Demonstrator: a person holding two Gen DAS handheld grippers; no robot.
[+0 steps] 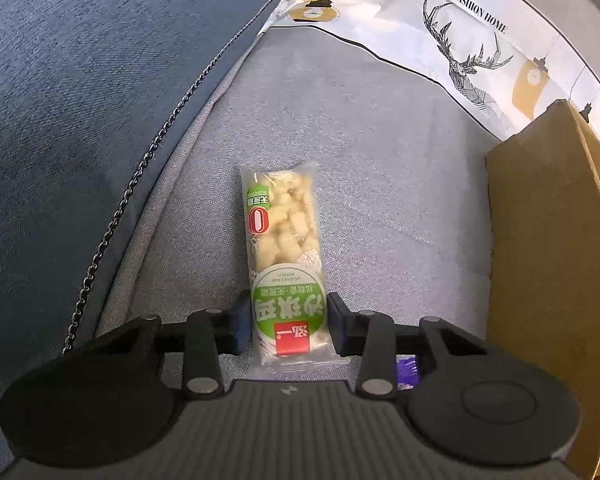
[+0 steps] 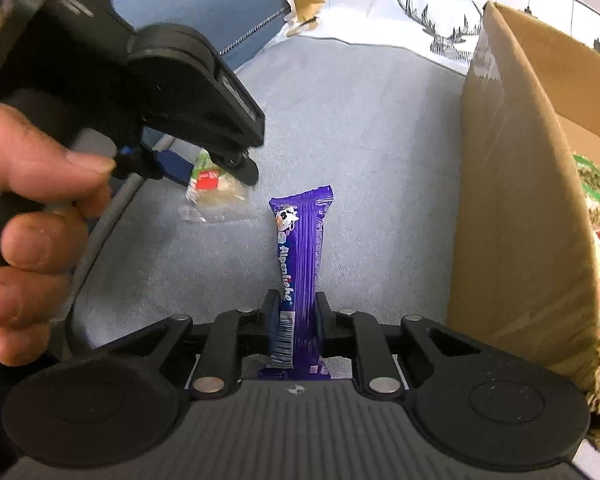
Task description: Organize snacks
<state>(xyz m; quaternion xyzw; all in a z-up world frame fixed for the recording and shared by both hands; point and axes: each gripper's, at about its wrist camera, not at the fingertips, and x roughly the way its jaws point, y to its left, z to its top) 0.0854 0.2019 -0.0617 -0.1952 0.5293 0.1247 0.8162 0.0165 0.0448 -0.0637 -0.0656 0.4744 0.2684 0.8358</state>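
Note:
A clear snack pack with a green label (image 1: 285, 256) lies lengthwise on the grey sofa cushion (image 1: 400, 152). My left gripper (image 1: 288, 322) has its jaws at both sides of the pack's near end, touching or nearly touching it. A purple Alpenliebe candy stick (image 2: 302, 264) lies on the cushion (image 2: 372, 152). My right gripper (image 2: 297, 322) is shut on its near end. In the right wrist view the left gripper (image 2: 204, 168) shows at the left, held by a hand, over the green-label pack (image 2: 214, 192).
An open cardboard box (image 1: 540, 260) stands on the cushion at the right; in the right wrist view the box (image 2: 520, 200) holds several snack packs (image 2: 592, 184). A dark blue sofa back (image 1: 80, 100) is at the left. A white "Fashion Home" pillow (image 1: 460, 32) lies behind.

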